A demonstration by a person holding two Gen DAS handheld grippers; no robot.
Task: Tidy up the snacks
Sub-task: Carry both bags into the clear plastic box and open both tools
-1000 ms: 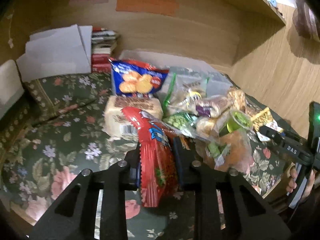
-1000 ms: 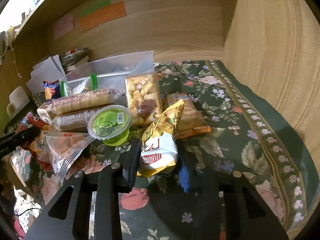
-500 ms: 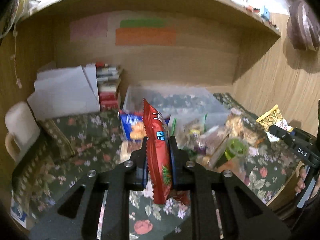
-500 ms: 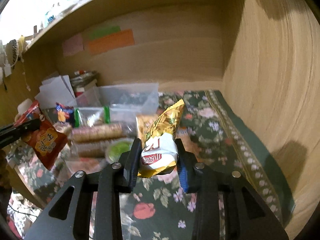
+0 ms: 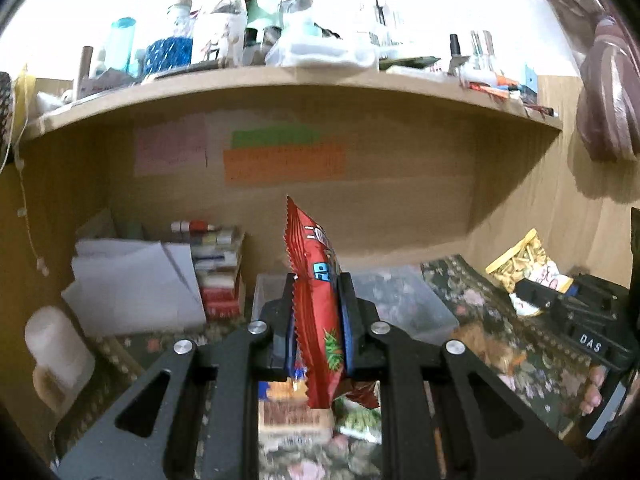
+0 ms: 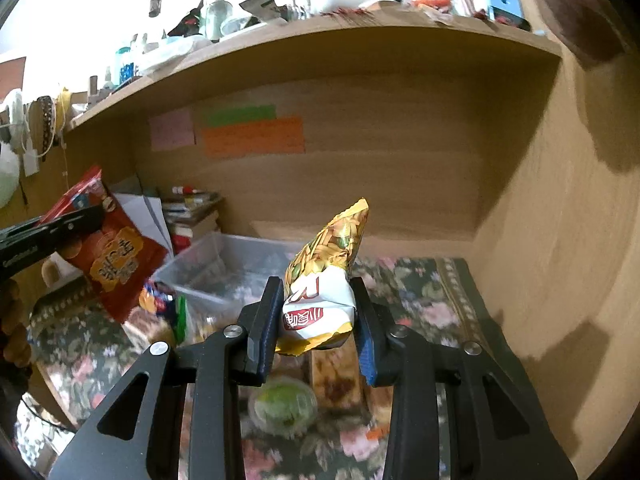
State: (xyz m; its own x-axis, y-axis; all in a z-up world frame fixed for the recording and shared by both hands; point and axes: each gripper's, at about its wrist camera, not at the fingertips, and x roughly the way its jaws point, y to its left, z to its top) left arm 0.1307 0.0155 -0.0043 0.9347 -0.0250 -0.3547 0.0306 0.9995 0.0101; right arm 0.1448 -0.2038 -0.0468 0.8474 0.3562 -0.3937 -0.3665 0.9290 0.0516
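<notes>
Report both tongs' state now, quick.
Left tongs: closed on the red snack bag.
Right tongs: closed on the yellow snack bag.

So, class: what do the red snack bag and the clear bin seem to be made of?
Red snack bag: likely glossy plastic film, given its sheen, creases and serrated sealed edge. Clear bin: apparently rigid translucent plastic; the floral cloth shows through its walls.

Left gripper (image 5: 318, 320): raised, my jaws clamped on something thin, edge-on.
Right gripper (image 6: 318, 312): raised level, my jaws pinching a bulkier load, wider apart.
</notes>
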